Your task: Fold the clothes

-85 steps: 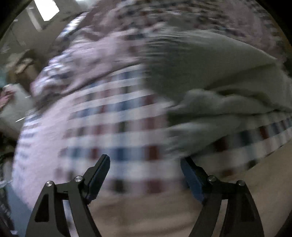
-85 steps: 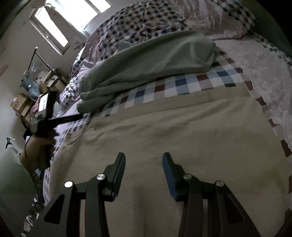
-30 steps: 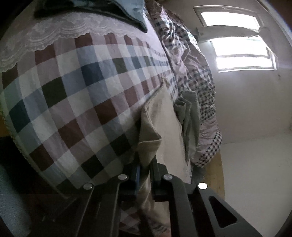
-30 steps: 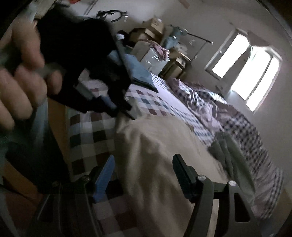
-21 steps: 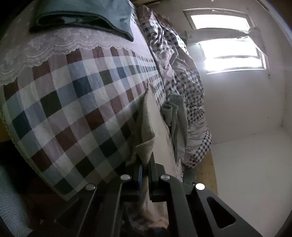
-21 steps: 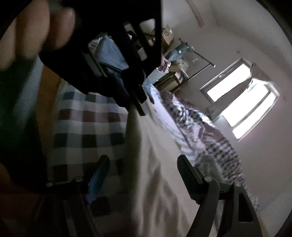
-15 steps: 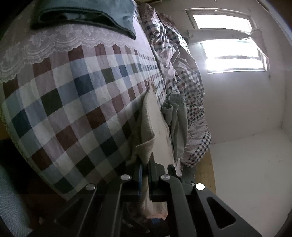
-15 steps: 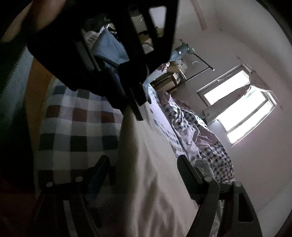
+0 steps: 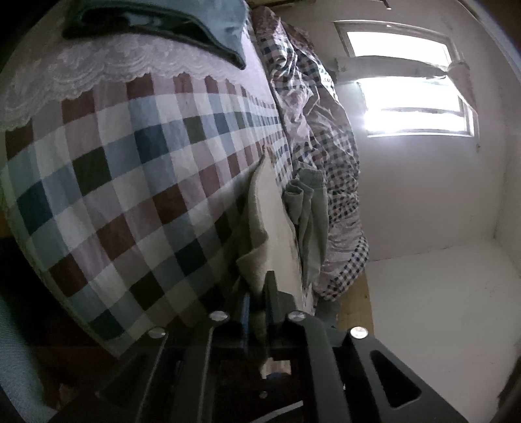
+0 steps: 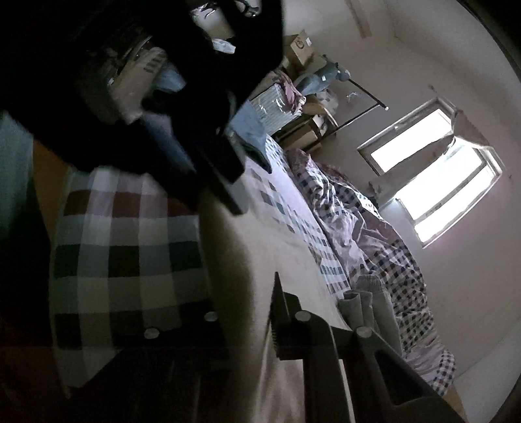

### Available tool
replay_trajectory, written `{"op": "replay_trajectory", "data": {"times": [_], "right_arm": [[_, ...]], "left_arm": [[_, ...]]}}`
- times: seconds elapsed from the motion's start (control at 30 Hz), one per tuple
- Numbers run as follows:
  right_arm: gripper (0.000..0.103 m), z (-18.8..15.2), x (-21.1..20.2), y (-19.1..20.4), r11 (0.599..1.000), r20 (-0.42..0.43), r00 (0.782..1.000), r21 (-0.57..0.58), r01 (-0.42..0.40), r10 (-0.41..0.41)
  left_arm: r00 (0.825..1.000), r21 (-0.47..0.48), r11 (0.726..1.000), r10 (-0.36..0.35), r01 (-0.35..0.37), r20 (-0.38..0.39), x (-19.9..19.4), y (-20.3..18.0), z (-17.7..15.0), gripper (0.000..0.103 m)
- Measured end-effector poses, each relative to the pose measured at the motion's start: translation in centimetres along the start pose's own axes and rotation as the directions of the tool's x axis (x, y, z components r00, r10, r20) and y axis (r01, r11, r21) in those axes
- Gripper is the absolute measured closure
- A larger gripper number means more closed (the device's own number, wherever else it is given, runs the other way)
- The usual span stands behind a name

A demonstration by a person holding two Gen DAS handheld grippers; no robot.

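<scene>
Bed (image 9: 136, 182), covered by a checked sheet in white, blue, maroon and dark squares, lace-trimmed band (image 9: 97, 71) across its far end. Directly on the sheet: a beige cloth (image 9: 270, 208) spread along the middle toward the near edge; just beside it, a folded grey-green garment (image 9: 309, 211); beyond that, along the window-side edge, a rumpled small-check duvet (image 9: 325, 136); at the far end, over the lace, a dark teal folded item (image 9: 182, 19). Wooden floor (image 9: 355, 309) past the window-side edge.
</scene>
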State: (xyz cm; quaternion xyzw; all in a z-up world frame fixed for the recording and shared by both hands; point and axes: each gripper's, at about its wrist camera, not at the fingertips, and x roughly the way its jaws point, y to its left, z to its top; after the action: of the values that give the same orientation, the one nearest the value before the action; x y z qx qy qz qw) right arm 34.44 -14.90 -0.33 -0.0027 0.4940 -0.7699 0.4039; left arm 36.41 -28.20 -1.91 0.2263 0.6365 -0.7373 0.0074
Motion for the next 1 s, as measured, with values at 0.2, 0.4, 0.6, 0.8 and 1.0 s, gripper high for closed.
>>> {"op": "replay_trajectory", "data": {"times": [0.2, 0.4, 0.6, 0.8, 1.0], "right_arm": [[0.091, 0.3, -0.8, -1.1, 1.0, 0.006, 1.0, 0.021, -0.012, 0.012], [0.091, 0.4, -1.3, -1.6, 1.0, 0.022, 1.0, 0.024, -0.018, 0.017], [0.091, 0.4, -1.2, -2.1, 0.999, 0.029, 0.999, 0.028, -0.028, 0.027], [0.091, 0.3, -1.6, -2.2, 0.998, 0.054, 0.997, 0.022, -0.053, 0.052], [0.091, 0.3, -1.6, -2.3, 0.996, 0.061, 0.994, 0.01, -0.088, 0.088]], "left_arm": [[0.998, -0.028, 0.998, -0.054, 0.053, -0.019, 0.9, 0.1, -0.6, 0.037], [0.997, -0.014, 0.998, -0.067, 0.067, -0.035, 2.0, -0.6, -0.1, 0.037], [0.995, 0.052, 0.996, -0.063, 0.067, -0.075, 3.8, -2.1, 0.5, 0.037], [0.995, 0.099, 0.995, -0.019, 0.029, -0.101, 5.0, -3.3, 1.4, 0.037], [0.987, 0.137, 0.991, 0.03, -0.008, -0.157, 6.3, -3.8, 1.5, 0.037]]}}
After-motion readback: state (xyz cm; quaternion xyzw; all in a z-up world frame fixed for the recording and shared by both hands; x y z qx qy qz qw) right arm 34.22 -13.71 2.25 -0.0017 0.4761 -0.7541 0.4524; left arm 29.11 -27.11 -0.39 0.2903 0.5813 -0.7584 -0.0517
